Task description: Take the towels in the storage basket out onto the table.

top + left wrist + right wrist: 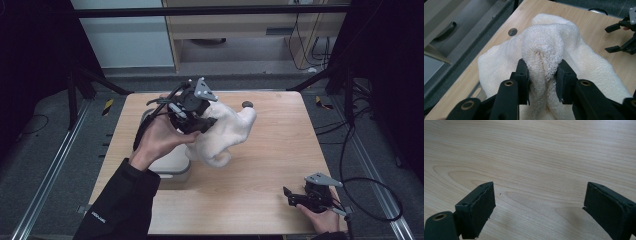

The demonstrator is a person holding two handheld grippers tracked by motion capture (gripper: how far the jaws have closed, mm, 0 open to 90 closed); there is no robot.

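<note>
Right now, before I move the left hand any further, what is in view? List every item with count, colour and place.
towel: one, cream white, bunched and lifted over the table's left-centre, pinched in the left gripper.
container: one, pale grey, on the table under the left hand and towel; partly hidden.
round hole or cap: one, dark, near the table's far edge.
table: one, light wood.
cabinet: one, light wood, beyond the table.
left gripper: one, black, jaws closed on a fold of the towel.
right gripper: one, black, low over the table's near right corner, jaws wide apart with nothing between them.
sleeve: one, black, on the left arm.
</note>
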